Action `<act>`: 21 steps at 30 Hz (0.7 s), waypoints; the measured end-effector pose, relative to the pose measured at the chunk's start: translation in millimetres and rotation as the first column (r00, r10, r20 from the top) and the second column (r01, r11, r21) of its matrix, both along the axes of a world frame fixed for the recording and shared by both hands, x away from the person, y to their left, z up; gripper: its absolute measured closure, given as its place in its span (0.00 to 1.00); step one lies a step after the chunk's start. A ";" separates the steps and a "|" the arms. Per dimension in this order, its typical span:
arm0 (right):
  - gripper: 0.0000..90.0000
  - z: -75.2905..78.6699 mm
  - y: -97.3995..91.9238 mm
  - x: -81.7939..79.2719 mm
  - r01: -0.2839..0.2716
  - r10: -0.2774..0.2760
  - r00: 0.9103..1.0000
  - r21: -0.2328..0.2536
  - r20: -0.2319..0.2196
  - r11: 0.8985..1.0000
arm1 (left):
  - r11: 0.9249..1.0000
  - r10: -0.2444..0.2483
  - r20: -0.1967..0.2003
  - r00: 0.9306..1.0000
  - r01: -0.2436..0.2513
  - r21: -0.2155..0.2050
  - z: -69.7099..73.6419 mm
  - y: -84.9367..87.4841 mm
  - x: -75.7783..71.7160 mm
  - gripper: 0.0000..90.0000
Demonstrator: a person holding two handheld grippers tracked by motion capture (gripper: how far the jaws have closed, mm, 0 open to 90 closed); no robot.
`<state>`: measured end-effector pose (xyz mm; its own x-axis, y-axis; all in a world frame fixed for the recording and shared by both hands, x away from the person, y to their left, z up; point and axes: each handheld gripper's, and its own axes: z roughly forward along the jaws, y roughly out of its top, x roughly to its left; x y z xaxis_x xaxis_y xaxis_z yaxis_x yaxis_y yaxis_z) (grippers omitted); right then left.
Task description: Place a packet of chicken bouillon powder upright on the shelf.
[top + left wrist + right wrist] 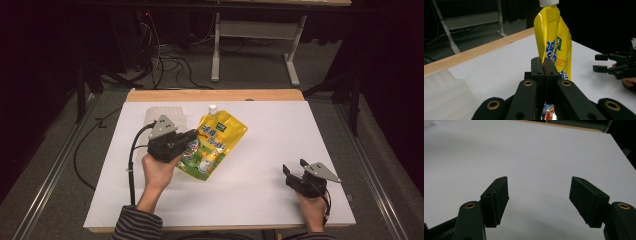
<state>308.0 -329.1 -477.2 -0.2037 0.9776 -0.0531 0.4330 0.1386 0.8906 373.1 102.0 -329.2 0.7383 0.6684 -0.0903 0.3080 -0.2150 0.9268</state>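
White tabletop under both tools, dark room behind.

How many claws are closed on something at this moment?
1. The left claw is closed on the edge of the yellow spouted pouch, left of the table's middle. The right claw is open with nothing between its jaws, near the table's right front corner.

The high view looks forward and down over the whole white table. Each gripper view sits close behind its own jaws, sharing that tabletop.
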 end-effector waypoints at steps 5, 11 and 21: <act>0.36 -0.2 0.3 0.2 -0.001 0.001 1.000 -0.001 0.000 1.000 | 0.999 0.046 0.025 0.999 -0.046 -0.013 4.8 19.3 -0.1 0.99; 0.36 -0.2 0.6 0.2 0.002 -0.002 1.000 -0.001 0.000 1.000 | 0.995 0.103 0.033 0.994 -0.102 -0.018 7.0 38.7 3.3 0.99; 0.35 -0.3 2.1 1.2 0.003 -0.003 1.000 -0.014 -0.014 1.000 | 0.977 0.214 0.067 0.975 -0.214 -0.005 4.3 70.5 9.8 0.99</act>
